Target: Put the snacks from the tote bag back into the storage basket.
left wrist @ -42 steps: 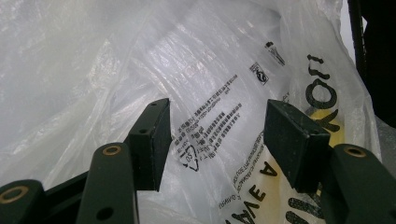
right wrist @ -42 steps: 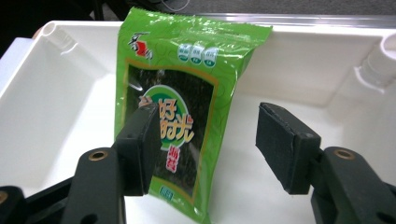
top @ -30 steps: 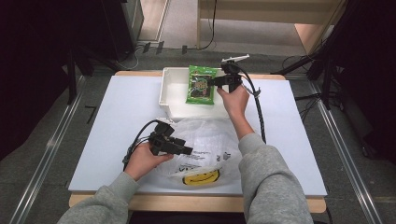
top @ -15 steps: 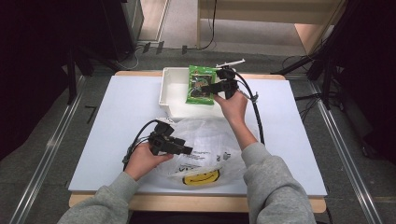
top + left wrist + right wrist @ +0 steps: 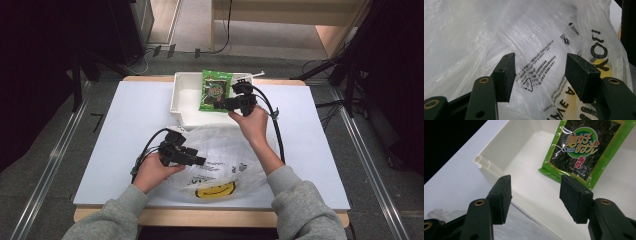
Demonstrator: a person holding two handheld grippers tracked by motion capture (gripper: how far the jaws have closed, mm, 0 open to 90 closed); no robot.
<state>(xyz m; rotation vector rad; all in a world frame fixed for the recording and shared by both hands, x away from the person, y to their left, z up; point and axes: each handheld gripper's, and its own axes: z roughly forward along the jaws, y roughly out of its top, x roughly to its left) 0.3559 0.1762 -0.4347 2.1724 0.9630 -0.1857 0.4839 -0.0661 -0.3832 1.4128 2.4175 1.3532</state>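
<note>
Seaweed packet (image 5: 584, 147): green, top cut off, lying in white tray (image 5: 524, 157).
Right gripper (image 5: 536, 195): jaws apart, empty.
Left gripper (image 5: 540, 75): jaws apart over plastic bag (image 5: 499, 32).

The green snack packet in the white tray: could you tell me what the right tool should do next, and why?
Probably ease the right tool forward and close on the snack packet. Its jaws stand open just short of the packet's lower edge, inside the white tray.

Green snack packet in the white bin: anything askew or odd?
The green seaweed snack packet leans tilted against the far wall of the rectangular white plastic bin, not flat. Nothing spilled or visibly damaged.
</note>
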